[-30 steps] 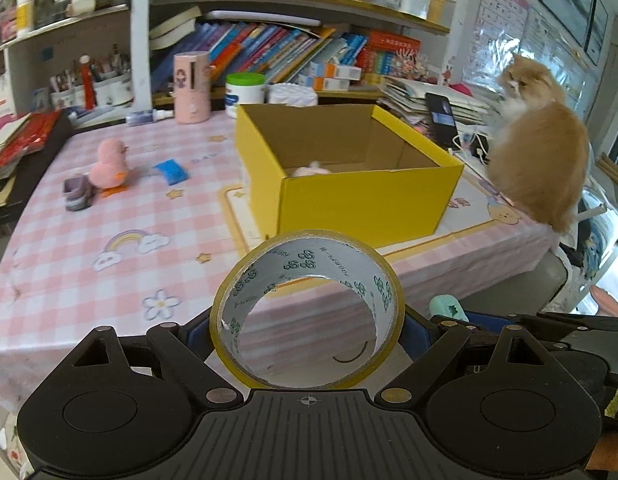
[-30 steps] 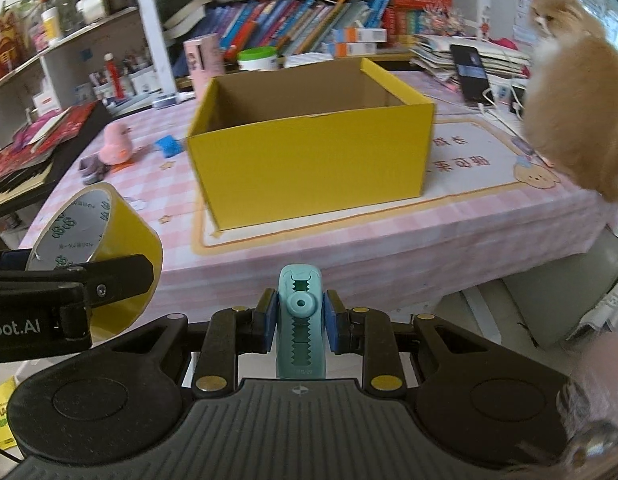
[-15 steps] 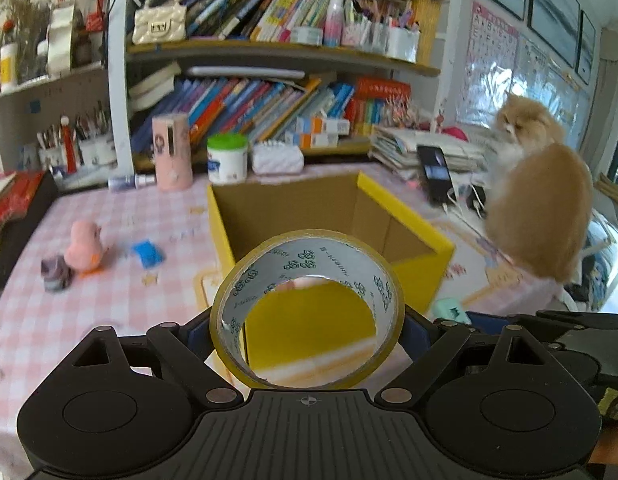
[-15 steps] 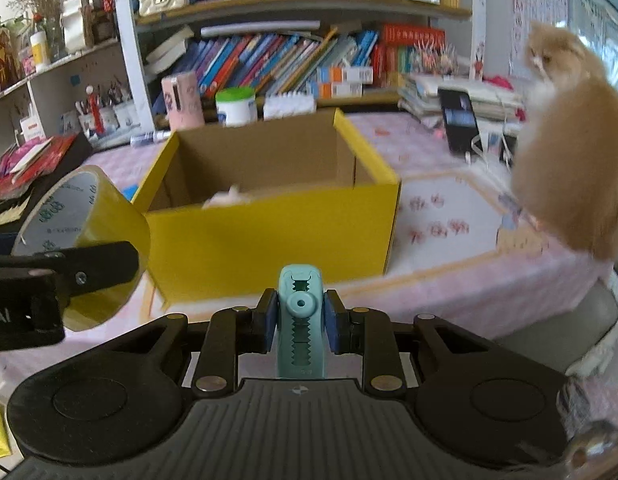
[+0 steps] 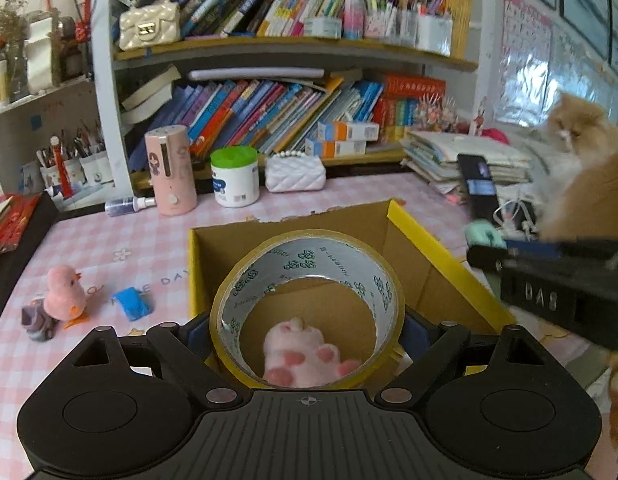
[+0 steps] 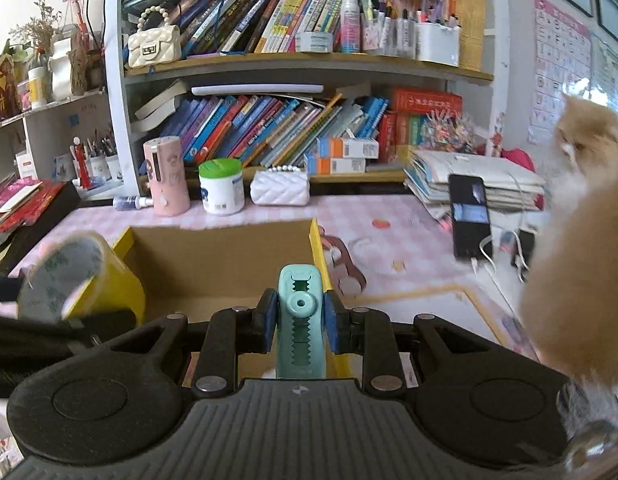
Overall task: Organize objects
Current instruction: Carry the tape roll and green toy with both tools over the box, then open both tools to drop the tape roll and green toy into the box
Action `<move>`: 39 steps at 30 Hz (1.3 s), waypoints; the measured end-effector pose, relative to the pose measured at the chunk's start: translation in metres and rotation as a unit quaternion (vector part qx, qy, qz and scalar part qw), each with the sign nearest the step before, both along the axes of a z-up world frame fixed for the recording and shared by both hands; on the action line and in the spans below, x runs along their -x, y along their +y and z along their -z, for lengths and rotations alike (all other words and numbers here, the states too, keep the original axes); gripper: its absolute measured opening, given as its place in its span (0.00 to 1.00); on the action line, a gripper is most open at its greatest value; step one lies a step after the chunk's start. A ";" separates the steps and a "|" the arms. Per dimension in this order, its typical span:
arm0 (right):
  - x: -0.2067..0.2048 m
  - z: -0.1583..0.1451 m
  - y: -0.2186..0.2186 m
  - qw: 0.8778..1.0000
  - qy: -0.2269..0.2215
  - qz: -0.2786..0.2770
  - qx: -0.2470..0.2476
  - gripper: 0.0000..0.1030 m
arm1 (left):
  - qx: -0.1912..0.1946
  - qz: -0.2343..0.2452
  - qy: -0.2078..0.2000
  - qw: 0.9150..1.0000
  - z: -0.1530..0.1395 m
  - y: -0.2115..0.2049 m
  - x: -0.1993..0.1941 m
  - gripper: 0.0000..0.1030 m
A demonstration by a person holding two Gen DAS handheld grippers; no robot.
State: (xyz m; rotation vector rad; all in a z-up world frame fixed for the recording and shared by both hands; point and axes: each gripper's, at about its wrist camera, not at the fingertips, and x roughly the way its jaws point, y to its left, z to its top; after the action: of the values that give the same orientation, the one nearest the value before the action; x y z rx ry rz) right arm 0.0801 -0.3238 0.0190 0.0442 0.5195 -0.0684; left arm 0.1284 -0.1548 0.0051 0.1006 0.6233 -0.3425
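1. The left tongs (image 5: 307, 332) pinch a roll of packing tape (image 5: 307, 308) across its outer rim, ring facing the camera, hovering over the open yellow cardboard box (image 5: 441, 252) on the worktop (image 5: 109, 248).
2. I judge the tape roll light and stiff, with a slick rim; gripping across the full width at 3 and 9 o'clock suits it, and it should survive a short drop.
3. Through the ring, on the box floor at 6 o'clock, lies a soft pink paw-shaped plush (image 5: 305, 354).
4. The right tongs (image 6: 299, 320) are pressed onto a teal plastic clip (image 6: 299, 320), held upright by its sides over the box's near wall. It looks light, rigid and smooth, so it could slip if squeezed off-centre.
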 end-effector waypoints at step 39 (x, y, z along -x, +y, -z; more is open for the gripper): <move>-0.158 0.035 -0.001 0.973 0.156 -0.169 -0.028 0.43 | -0.033 -0.023 0.050 0.998 0.029 -0.026 -0.043 0.94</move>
State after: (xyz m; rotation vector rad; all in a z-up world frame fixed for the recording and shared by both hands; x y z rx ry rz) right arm 0.2385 -0.3249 -0.0158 -0.0016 0.8369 0.2769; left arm 0.1715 -0.1808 -0.0239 0.1325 0.7344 -0.2847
